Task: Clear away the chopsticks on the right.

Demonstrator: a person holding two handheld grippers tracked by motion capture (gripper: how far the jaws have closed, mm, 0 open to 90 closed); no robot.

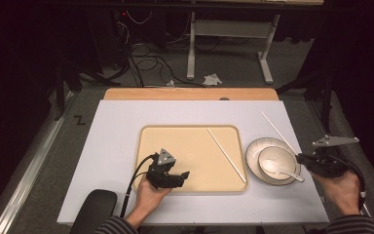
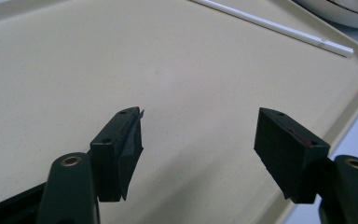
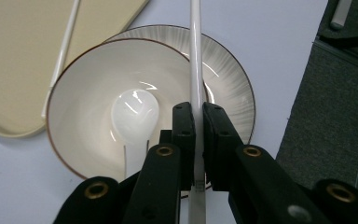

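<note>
I am holding my left hand-held gripper [image 1: 179, 176] at about 7 o'clock on the tabletop [image 1: 112, 141], its jaws spread wide with nothing between them above the near-left part of the beige tray [image 1: 148, 139], and my right hand-held gripper [image 3: 198, 122] at about 4 o'clock is pinching a white chopstick [image 3: 195, 56] between jaws pressed together on it. Beyond those jaws the bowl [image 3: 81, 84] is sitting on its plate [image 3: 228, 70] with the white spoon [image 3: 133, 114] lying inside, just right of the tray. The second chopstick [image 1: 225, 154] is lying slantwise along the tray's right side toward 1 o'clock.
</note>
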